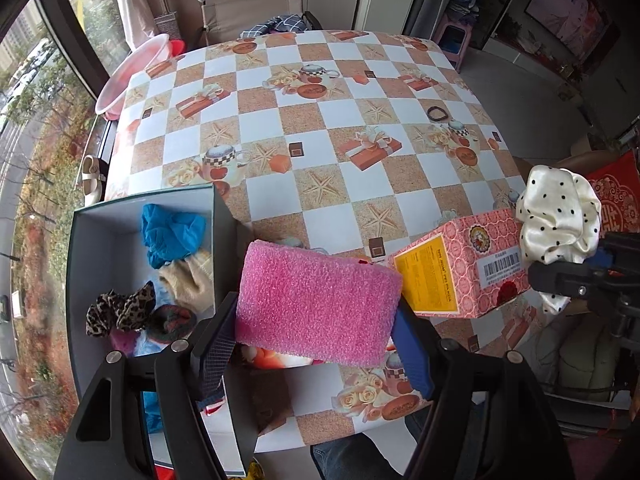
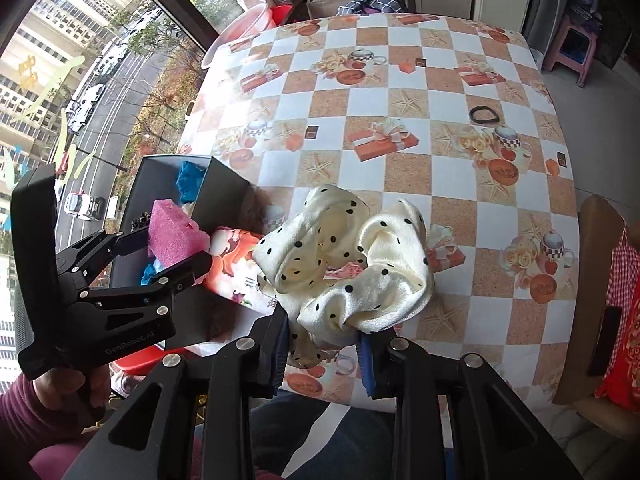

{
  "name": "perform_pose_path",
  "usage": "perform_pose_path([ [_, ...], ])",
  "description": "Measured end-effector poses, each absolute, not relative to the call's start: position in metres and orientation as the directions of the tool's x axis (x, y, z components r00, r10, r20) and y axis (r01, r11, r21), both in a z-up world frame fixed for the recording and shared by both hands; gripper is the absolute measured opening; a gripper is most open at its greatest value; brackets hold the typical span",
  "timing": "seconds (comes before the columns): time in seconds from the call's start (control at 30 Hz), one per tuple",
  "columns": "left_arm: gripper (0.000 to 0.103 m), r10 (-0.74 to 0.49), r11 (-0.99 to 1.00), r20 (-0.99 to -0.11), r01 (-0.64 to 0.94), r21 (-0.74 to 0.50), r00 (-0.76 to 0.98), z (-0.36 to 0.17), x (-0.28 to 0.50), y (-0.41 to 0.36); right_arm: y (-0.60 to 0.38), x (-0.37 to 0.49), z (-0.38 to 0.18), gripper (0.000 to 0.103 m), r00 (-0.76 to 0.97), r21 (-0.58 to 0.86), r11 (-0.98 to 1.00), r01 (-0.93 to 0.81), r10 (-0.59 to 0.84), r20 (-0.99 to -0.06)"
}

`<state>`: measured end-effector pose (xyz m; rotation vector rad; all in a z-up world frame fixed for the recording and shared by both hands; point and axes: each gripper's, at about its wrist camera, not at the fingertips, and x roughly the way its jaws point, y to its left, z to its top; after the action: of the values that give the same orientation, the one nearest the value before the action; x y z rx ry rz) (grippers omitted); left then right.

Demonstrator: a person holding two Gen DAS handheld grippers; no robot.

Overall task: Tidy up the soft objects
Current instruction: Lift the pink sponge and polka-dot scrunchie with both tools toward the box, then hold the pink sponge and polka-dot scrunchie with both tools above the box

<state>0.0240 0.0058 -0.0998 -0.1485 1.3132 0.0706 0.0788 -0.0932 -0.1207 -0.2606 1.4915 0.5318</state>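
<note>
While both items hang clear of the table [image 1: 304,128], risk is a drop short of the storage box [image 1: 96,240]. Left gripper [image 1: 316,344]: jaws clamped on the pink sponge [image 1: 316,300], held just beside the box's near wall. Right gripper [image 2: 324,360]: jaws pinching a cream polka-dot scrunchie [image 2: 348,256] by one fold, over the table's near edge. Thin satin could slip out. Sponge may catch the box wall and tip over it. Box already holds blue cloth [image 1: 172,232], leopard scrunchie [image 1: 120,312]. Black hair tie [image 1: 437,113] lies far off, easily forgotten. Pink carton [image 1: 460,268] crowds the path.
</note>
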Motion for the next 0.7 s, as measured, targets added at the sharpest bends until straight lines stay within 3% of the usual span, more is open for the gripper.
perform_pose_path([
  [0.7, 0.075, 0.063, 0.885, -0.959, -0.459, -0.074, 0.276, -0.096, -0.057, 0.114, 0.047, 0.023, -0.137, 0.030, -0.111, 0.194, 0.648, -0.736, 0.167, -0.980],
])
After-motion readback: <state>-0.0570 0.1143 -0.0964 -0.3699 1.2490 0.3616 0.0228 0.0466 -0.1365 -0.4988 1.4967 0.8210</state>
